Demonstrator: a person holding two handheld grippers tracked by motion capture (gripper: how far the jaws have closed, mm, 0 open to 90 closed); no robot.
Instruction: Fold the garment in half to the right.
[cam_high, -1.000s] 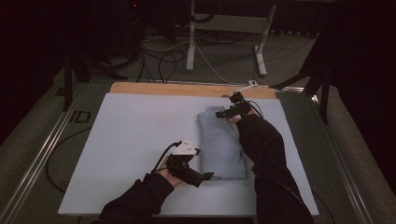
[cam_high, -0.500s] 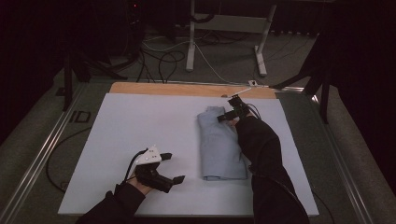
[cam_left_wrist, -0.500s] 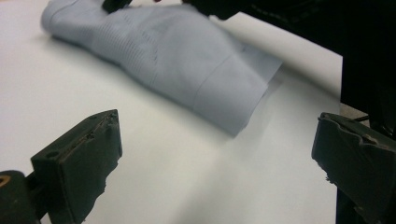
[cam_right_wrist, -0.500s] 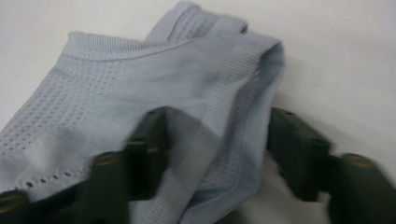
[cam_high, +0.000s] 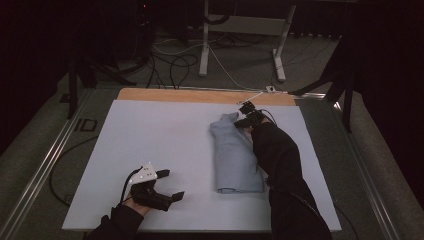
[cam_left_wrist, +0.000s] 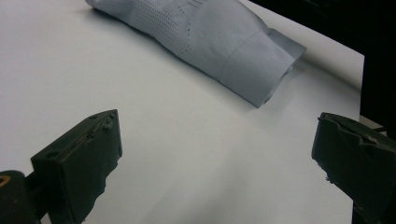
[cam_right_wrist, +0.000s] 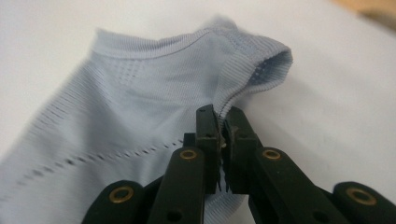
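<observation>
Folded pale-blue knit garment (cam_high: 235, 155) on the white table sheet (cam_high: 150, 145), right of centre.
Right gripper (cam_right_wrist: 223, 122) pinches its far ribbed edge; left gripper (cam_high: 165, 184), jaws spread, hovers apart. Best pull gently, keeping the fold aligned.

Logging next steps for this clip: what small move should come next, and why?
Probably bring the open left tool back to the shirt's near hem. The right tool is shut on the far edge, while the left hovers over the bare board, apart from the cloth.
</observation>
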